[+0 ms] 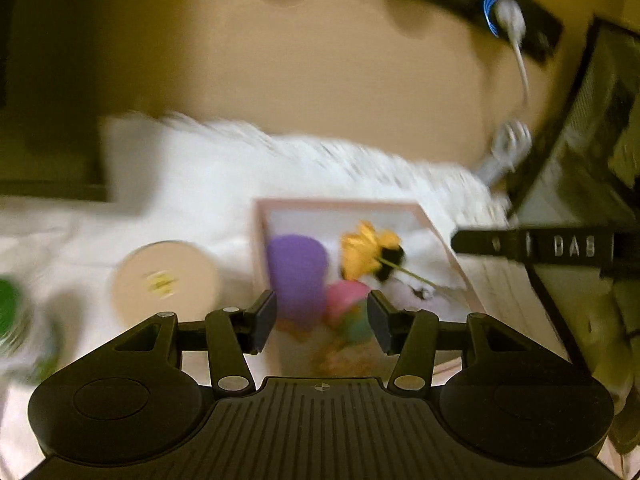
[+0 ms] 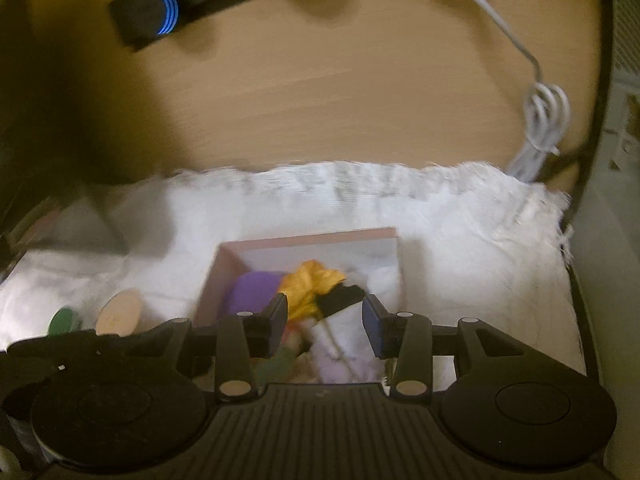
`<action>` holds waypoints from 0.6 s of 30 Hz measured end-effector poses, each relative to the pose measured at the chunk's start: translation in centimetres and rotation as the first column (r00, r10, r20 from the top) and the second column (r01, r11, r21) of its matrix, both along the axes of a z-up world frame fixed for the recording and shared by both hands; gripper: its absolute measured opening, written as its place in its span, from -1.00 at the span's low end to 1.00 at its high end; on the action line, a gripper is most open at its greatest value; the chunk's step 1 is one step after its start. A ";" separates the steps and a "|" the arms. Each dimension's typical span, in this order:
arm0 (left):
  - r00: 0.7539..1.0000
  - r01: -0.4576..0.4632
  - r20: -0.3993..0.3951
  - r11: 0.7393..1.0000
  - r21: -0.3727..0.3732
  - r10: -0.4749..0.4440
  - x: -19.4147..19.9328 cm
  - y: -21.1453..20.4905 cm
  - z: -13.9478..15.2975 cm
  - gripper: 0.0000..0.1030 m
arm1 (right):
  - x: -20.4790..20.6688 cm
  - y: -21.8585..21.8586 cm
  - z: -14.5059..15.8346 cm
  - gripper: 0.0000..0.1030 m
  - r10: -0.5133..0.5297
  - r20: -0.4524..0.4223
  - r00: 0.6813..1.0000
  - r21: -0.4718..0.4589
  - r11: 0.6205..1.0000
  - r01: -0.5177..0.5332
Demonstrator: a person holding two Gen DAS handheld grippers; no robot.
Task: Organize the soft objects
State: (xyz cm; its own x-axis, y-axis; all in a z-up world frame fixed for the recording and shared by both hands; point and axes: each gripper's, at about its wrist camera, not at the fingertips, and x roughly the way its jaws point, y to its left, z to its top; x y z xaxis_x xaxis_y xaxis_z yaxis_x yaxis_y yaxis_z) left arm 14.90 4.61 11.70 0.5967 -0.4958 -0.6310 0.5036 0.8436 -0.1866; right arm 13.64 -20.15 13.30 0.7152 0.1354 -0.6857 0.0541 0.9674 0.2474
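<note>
A pink box (image 1: 260, 232) (image 2: 224, 264) sits on a white fluffy cloth (image 1: 224, 168) (image 2: 460, 240). Inside lie a purple soft object (image 1: 298, 276) (image 2: 252, 288), a yellow cloth flower (image 1: 366, 248) (image 2: 308, 284) with a thin stem, and a pink and teal soft toy (image 1: 348, 304). My left gripper (image 1: 322, 320) is open and empty, hovering above the box's near end. My right gripper (image 2: 324, 326) is open and empty, above the flower's stem. The other gripper's black finger (image 1: 532, 246) shows at the right in the left wrist view.
A round beige lid (image 1: 166, 280) (image 2: 120, 314) and a green-topped item (image 1: 10, 312) (image 2: 64, 320) lie left of the box. A coiled white cable (image 1: 510, 148) (image 2: 540, 128) and a black bar with blue rings (image 2: 160, 12) lie on the wooden table (image 2: 320, 92).
</note>
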 end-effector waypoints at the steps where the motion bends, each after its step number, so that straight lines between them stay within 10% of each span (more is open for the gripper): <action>1: 0.998 -0.047 0.039 0.999 -0.014 0.048 -1.2 0.8 -0.1 0.06 | -0.6 0.4 0.0 -0.20 0.053 0.028 0.998 -0.012 0.999 -0.053; 9: 0.928 -0.371 0.043 0.928 0.008 0.371 -11.7 2.8 -5.4 0.06 | -6.0 3.2 -2.6 -0.06 0.427 0.110 0.897 -0.119 0.902 -0.415; 18: 0.844 -0.534 0.023 0.838 0.109 0.535 -16.0 1.1 -10.5 0.06 | -7.4 4.4 -11.0 -0.04 0.503 -0.033 0.864 -0.092 0.859 -0.504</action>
